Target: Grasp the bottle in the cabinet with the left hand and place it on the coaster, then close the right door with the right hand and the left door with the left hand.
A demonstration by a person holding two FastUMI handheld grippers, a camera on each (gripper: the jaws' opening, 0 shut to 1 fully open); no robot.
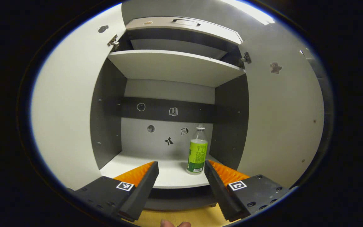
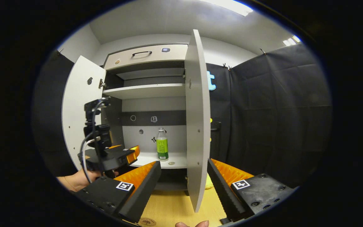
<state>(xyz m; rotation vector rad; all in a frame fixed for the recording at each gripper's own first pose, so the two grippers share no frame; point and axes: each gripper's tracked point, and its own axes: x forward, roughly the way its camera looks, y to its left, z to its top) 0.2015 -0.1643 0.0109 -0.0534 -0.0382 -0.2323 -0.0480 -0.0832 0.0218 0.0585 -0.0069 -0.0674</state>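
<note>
Left gripper view: the left gripper (image 1: 181, 171) gapes wide, holding nothing, facing the green-labelled bottle (image 1: 197, 150) upright near the lower shelf's (image 1: 168, 176) front edge. The right gripper (image 2: 184, 171) is wide open too, empty, beside the open right door (image 2: 197, 126).

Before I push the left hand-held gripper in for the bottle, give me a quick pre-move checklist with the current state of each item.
1. Left hand-held gripper open wide enough for the bottle: ok.
2. Bottle upright on the lower shelf: ok.
3. Bottle centred between the fingers: not ok, it stands close to one finger; shift sideways first.
4. Both doors open, left door and right door: ok.
5. Right hand-held gripper open and back from the cabinet, out of the reach path: ok.
6. Coaster free for placing: cannot tell, it is cut off at the picture's edge.
</note>
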